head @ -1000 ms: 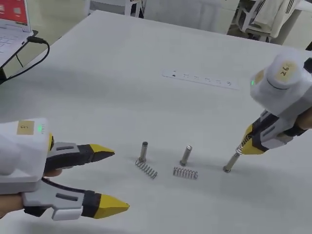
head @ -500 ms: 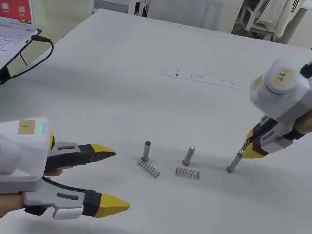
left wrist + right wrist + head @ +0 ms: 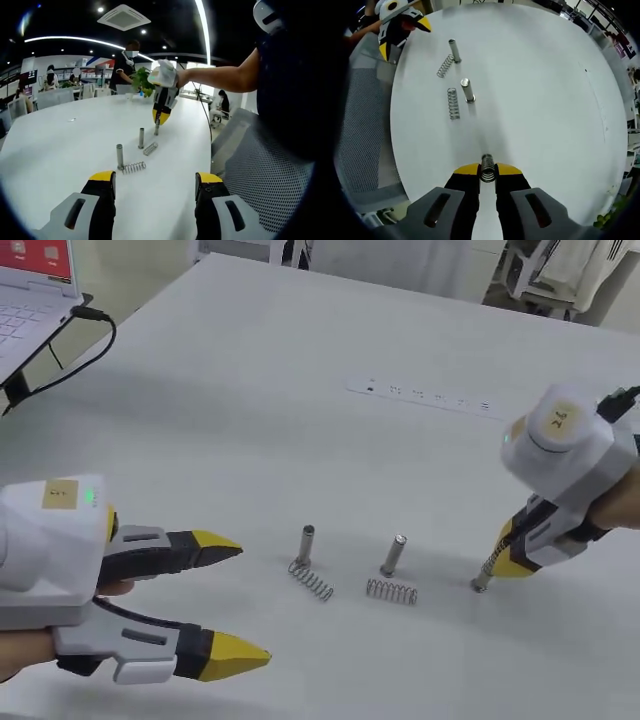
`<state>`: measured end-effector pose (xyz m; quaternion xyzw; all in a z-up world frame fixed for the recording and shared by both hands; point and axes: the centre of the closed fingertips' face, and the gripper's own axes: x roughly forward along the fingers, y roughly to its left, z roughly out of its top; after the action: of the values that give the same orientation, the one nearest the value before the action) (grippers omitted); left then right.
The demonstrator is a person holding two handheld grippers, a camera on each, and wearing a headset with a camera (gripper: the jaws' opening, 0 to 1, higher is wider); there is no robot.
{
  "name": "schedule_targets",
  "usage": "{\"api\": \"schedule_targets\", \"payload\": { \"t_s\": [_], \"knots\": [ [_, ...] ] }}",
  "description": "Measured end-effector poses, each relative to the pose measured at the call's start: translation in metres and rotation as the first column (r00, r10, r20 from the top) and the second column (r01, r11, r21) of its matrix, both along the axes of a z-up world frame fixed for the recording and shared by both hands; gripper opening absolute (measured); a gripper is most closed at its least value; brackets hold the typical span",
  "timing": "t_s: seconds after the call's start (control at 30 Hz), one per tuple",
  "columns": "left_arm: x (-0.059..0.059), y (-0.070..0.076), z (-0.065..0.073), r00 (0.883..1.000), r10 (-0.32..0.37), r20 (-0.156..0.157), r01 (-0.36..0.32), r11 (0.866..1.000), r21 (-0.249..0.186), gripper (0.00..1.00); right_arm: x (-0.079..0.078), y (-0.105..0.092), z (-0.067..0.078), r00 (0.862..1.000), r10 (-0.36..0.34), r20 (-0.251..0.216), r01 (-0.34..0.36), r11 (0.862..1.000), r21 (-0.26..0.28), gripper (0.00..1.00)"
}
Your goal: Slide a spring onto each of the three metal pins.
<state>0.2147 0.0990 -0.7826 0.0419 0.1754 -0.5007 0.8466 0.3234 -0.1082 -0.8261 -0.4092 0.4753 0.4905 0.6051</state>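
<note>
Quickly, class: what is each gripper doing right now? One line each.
Left gripper: open, holding nothing.
Right gripper: shut on a spring, at the rightmost pin.

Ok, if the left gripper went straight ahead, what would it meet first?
Probably the nearest spring, lying by the nearest pin; the open left gripper aims roughly there, though depth is unclear.
</note>
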Motion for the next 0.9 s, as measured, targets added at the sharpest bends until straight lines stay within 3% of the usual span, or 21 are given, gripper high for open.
{"api": "schedule_targets", "payload": {
  "t_s": [0.3, 0.9],
  "knots": [
    [0.000, 0.000, 0.001, 1.000, 0.004, 0.001, -0.004, 1.000, -0.002, 0.59, -0.002, 0.001, -0.014, 1.000, -0.004, -0.015, 0.004, 1.000, -0.010, 0.09],
    [0.000, 0.001, 0.001, 1.000, 0.010, 0.003, -0.010, 1.000, -0.004, 0.59, -0.008, 0.003, -0.023, 0.999, -0.008, -0.035, 0.008, 1.000, -0.008, 0.13]
  ]
}}
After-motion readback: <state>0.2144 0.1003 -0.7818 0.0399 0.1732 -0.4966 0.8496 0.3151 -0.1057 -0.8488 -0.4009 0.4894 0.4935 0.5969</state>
